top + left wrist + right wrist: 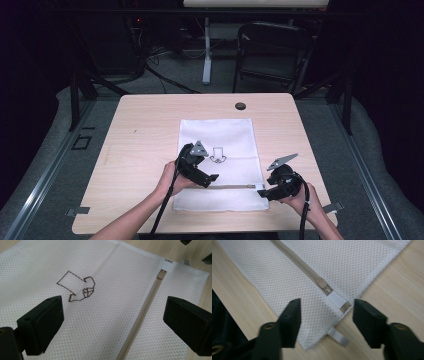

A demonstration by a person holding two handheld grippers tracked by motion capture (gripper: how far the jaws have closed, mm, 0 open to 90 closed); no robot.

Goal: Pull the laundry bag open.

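Mesh bag (pixel 220 145), lengthwise away; zipper (pixel 235 187) crosswise.

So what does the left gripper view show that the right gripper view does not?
The left gripper view shows the brown stitched figure on the white mesh bag, between the open left gripper. The right gripper view shows the zipper slider, a grey tab under the bag's edge, and the right gripper with jaws apart around the zipper end. Both show bag, beige zipper and wooden table.

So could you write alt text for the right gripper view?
Two black fingers stand apart over the corner of a white mesh bag, either side of its beige zipper's end. The bag lies on a light wooden table.
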